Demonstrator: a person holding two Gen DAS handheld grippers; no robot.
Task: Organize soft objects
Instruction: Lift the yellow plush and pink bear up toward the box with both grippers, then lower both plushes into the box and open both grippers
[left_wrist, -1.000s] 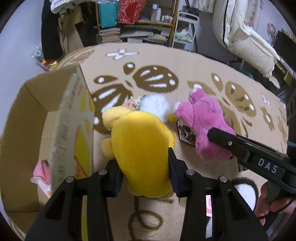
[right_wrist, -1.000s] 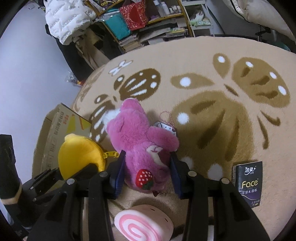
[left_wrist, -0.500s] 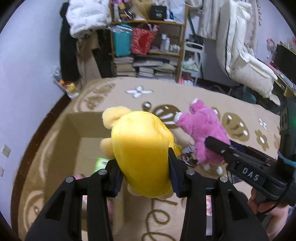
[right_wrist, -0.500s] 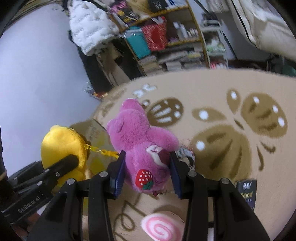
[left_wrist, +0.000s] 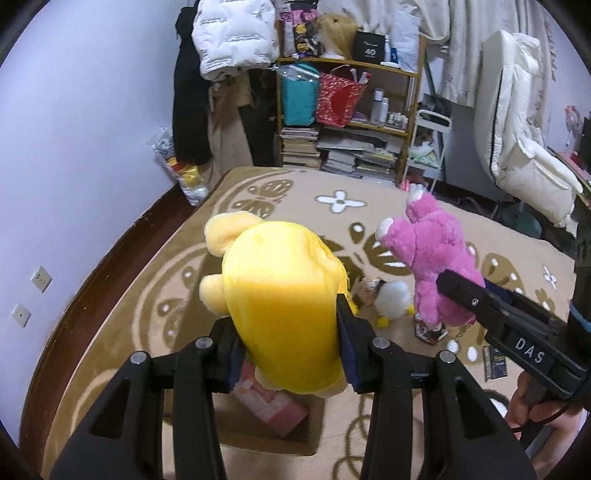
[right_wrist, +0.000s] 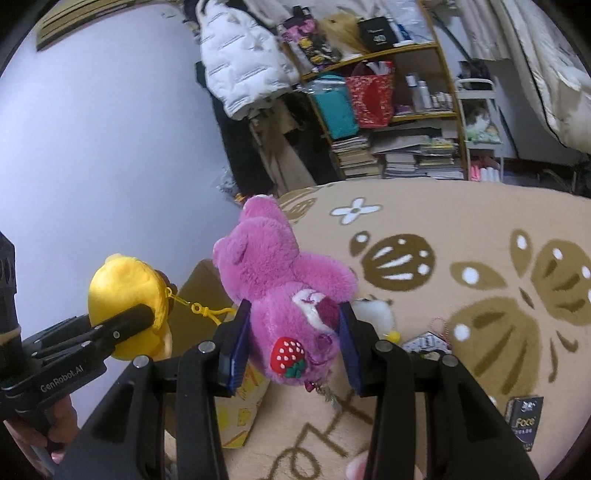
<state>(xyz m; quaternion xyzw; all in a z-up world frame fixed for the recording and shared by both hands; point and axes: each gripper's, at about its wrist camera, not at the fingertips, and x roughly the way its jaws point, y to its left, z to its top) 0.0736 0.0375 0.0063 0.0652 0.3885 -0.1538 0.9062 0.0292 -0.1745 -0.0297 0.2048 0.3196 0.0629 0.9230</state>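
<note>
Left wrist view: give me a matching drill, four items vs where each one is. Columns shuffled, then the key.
Items:
1. yellow plush
2. pink plush bear
3. white pom-pom toy
4. pink packet

Places:
A. lying loose on the rug
B. clamped in the right gripper
C. inside the cardboard box
D. clamped in the left gripper

Pairs: 1-D, 2-B, 3-A, 4-C

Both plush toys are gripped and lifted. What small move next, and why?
Probably ease the left gripper down and release the yellow plush first: the cardboard box lies open directly beneath it, while the pink bear in the right gripper hangs beside the box.
</note>
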